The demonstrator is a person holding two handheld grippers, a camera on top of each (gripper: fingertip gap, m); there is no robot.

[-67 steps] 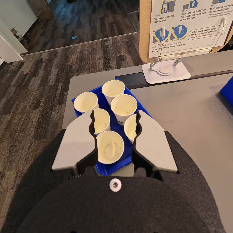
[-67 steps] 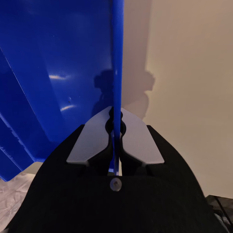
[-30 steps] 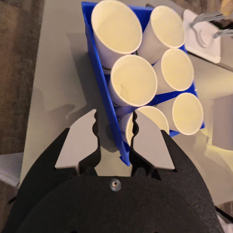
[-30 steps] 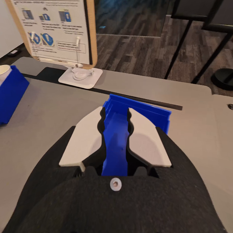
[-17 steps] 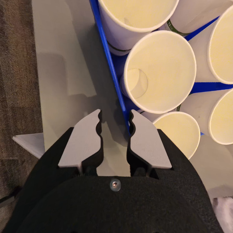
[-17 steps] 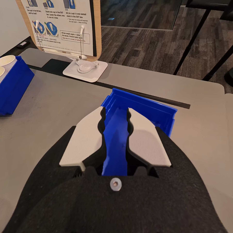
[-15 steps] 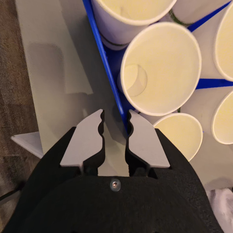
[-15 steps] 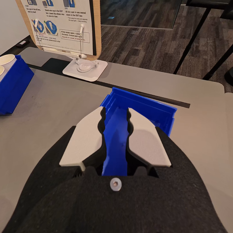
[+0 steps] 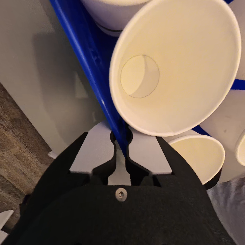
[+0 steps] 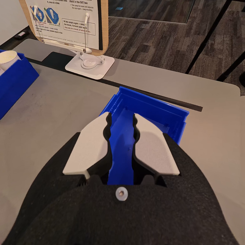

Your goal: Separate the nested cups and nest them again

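Half a second ago the left gripper [image 9: 121,133] had its fingers spread on either side of the bin wall; now they are pinched on that wall, one finger outside and one inside the blue bin of cups [image 9: 84,55]. Closest to this gripper, a white paper cup [image 9: 196,157] stands in the bin's near corner, partly behind the right finger. Just beyond it a larger-looking cup [image 9: 176,63] leans over the wall, its round bottom visible and nothing in it. Farther in, more cups crowd the bin: one at the top edge [image 9: 112,15] and parts of others at the right edge [image 9: 225,119]. None of those seen is nested in another. The grey table [image 9: 33,66] lies to the left of the bin, with wood-pattern floor beyond its edge.

On the other side, the right gripper [image 10: 121,116] hangs over the second blue bin [image 10: 152,104] with its fingers apart and nothing between them, much as before. This bin holds no cups in the part that shows; only its blue floor and ribbed walls show. It sits on the grey table [image 10: 66,100]. Farther off to the left, the bin of cups [image 10: 14,79] appears again, a white cup rim [image 10: 8,57] showing above its wall. Behind, a white stand [image 10: 90,66] holds an instruction board [image 10: 69,22], and dark floor lies past the table.
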